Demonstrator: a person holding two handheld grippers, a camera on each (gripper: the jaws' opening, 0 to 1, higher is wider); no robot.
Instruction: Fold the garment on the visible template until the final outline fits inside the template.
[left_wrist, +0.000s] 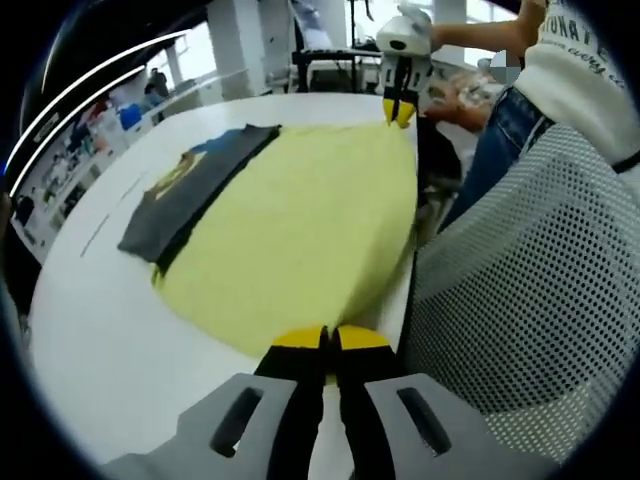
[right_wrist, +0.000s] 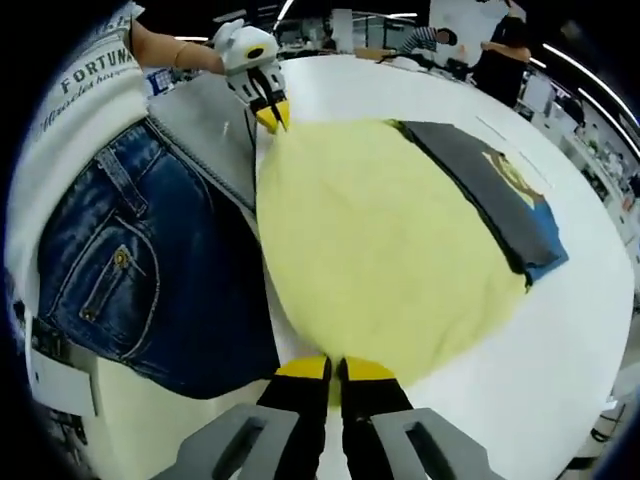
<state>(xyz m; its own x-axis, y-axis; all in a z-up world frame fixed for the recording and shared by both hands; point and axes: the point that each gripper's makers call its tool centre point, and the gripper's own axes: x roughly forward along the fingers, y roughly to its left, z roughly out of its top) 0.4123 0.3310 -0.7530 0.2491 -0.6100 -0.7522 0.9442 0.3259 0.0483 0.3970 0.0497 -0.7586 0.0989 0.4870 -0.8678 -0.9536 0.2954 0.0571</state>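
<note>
So the yellow garment (left_wrist: 300, 230) is spread flat on the white table (left_wrist: 110, 340), and both grippers are pinching its near edge, one at each end. In the left gripper view, the left gripper (left_wrist: 330, 340) has its yellow-tipped jaws closed together right on the fabric's edge at the bottom, and the right gripper (left_wrist: 400, 108) shows up at the far corner with its tips clamped on the cloth too. The right gripper view mirrors that: the right gripper (right_wrist: 335, 370) is clenched on the hem, and the left gripper (right_wrist: 272, 115) bites the opposite corner. Along the garment's far side lies a dark grey piece (left_wrist: 190, 195) with a yellow and blue print, partly tucked under the yellow fabric; can't tell if that's the template. A person in blue jeans (right_wrist: 140, 270) and a white top stands right at the table edge, next to a mesh chair back (left_wrist: 530, 290).
</note>
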